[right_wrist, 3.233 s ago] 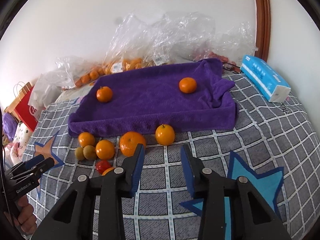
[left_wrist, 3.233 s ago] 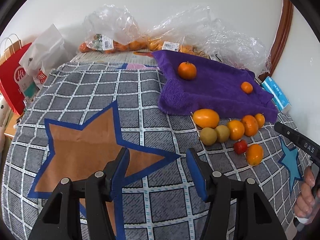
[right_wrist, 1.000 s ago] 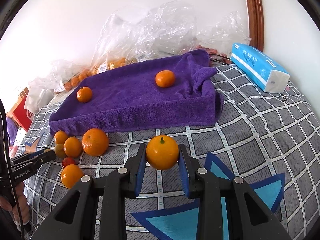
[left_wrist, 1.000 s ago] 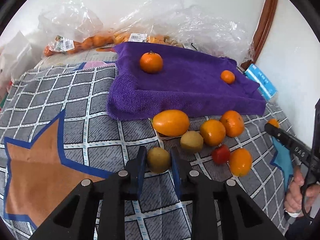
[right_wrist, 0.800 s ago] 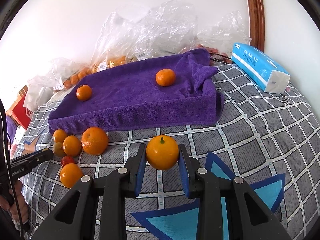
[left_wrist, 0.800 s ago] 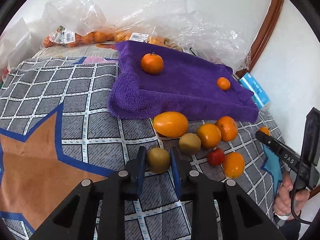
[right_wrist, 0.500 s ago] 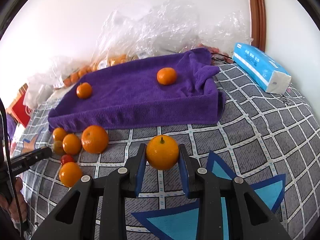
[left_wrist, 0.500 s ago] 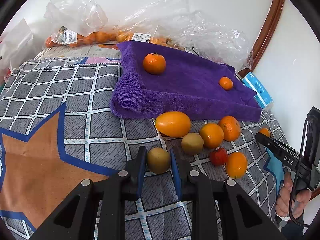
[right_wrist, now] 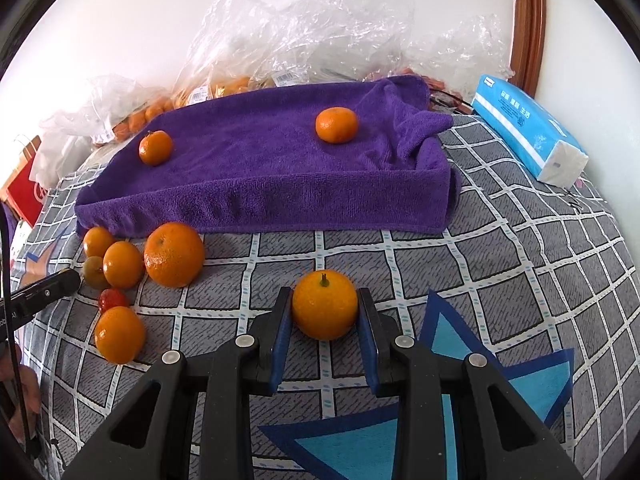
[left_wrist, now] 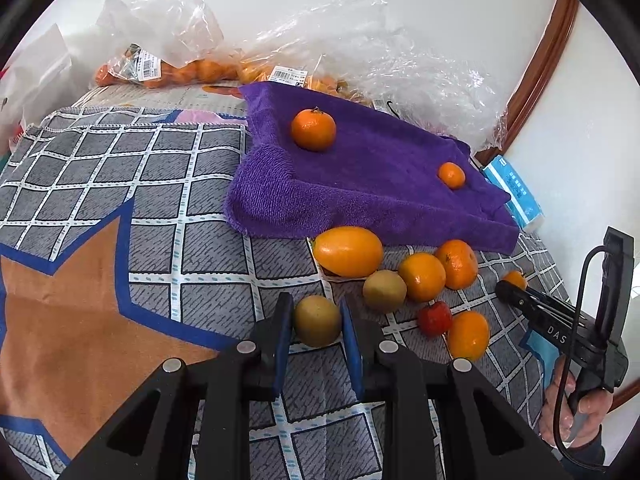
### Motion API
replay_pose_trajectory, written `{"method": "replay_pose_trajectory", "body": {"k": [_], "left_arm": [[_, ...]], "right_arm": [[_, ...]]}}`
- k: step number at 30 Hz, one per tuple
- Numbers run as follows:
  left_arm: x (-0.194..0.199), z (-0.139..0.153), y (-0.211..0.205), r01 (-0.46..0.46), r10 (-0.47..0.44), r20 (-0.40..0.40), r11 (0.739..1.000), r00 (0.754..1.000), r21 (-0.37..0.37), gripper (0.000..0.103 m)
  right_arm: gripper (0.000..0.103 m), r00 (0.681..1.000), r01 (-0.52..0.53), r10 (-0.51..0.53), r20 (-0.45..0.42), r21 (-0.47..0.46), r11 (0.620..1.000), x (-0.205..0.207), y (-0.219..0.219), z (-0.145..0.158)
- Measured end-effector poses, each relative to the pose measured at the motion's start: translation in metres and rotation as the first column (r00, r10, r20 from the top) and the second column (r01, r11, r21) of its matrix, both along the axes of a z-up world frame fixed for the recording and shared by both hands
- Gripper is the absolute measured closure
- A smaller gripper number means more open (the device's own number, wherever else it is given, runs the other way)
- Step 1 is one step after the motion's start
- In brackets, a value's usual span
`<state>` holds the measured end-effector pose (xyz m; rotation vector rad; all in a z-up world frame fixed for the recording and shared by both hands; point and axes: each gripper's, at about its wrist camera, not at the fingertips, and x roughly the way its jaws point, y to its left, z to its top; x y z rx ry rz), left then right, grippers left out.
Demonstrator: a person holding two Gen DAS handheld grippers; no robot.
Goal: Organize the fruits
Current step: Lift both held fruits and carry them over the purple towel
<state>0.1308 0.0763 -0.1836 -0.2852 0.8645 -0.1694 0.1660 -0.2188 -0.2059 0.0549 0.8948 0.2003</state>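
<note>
My left tool (left_wrist: 316, 330) holds a brownish-green fruit (left_wrist: 317, 321) tightly; my right tool (right_wrist: 325, 322) holds an orange (right_wrist: 325, 305). Both fruits are just above the patterned blanket (left_wrist: 152, 208). Ahead of both tools, the purple towel tray (right_wrist: 280, 200) contains only two mandarins, so I judge the task is at an early stage. Between my tools seven loose fruits wait: five orange, one greenish, one red.
</note>
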Motion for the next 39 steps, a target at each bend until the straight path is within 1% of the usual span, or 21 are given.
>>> {"method": "replay_pose_trajectory", "body": {"k": [5, 7, 11, 14, 16, 18, 20, 24, 28, 34, 37, 39], "left_arm": [[-0.005, 0.006, 0.001, -0.012, 0.011, 0.04, 1.0, 0.999, 0.012, 0.08], [-0.007, 0.009, 0.002, -0.015, 0.014, 0.059, 1.0, 0.998, 0.021, 0.08], [-0.014, 0.019, 0.005, -0.036, 0.034, 0.115, 0.999, 0.993, 0.013, 0.08], [-0.014, 0.024, 0.01, -0.05, 0.05, 0.11, 0.999, 0.993, -0.001, 0.08], [-0.014, 0.034, 0.01, -0.063, 0.06, 0.106, 0.998, 0.993, 0.021, 0.08], [-0.018, 0.049, 0.009, -0.089, 0.083, 0.148, 0.995, 0.986, 0.037, 0.08], [-0.018, 0.067, 0.007, -0.092, 0.083, 0.191, 0.995, 0.978, 0.04, 0.08], [-0.002, 0.096, 0.004, -0.107, 0.098, 0.249, 0.994, 0.964, 0.026, 0.08], [0.022, 0.109, -0.003, -0.115, 0.108, 0.274, 0.993, 0.956, 0.011, 0.08], [0.053, 0.11, -0.008, -0.125, 0.116, 0.298, 0.992, 0.947, 0.011, 0.08], [0.068, 0.1, -0.007, -0.12, 0.116, 0.289, 0.993, 0.95, -0.005, 0.08], [0.073, 0.09, -0.006, -0.128, 0.123, 0.277, 0.992, 0.953, 0.002, 0.08]], "right_arm": [[0.072, 1.0, -0.007, 0.008, 0.026, -0.036, 0.999, -0.004, 0.005, 0.003], [0.072, 0.999, -0.013, 0.014, 0.035, -0.04, 0.999, -0.005, 0.006, 0.004], [0.072, 0.998, 0.008, -0.005, 0.061, -0.036, 0.999, -0.009, 0.003, 0.008], [0.072, 0.997, 0.023, -0.021, 0.077, -0.027, 0.999, -0.013, 0.001, 0.012], [0.072, 0.997, 0.018, -0.016, 0.08, -0.022, 1.0, -0.015, 0.003, 0.017], [0.072, 0.995, 0.008, -0.005, 0.101, -0.027, 1.0, -0.017, 0.005, 0.026], [0.072, 0.991, 0.002, 0.003, 0.131, -0.033, 0.999, -0.016, 0.009, 0.038], [0.072, 0.985, -0.005, 0.007, 0.171, -0.011, 1.0, -0.005, 0.016, 0.062], [0.072, 0.974, -0.002, -0.002, 0.225, 0.021, 1.0, 0.01, 0.022, 0.086], [0.072, 0.962, -0.003, -0.007, 0.273, 0.035, 0.999, 0.039, 0.032, 0.104], [0.072, 0.957, -0.006, -0.006, 0.289, 0.038, 0.999, 0.056, 0.036, 0.109], [0.072, 0.956, -0.005, -0.009, 0.293, 0.045, 0.999, 0.065, 0.038, 0.109]]}}
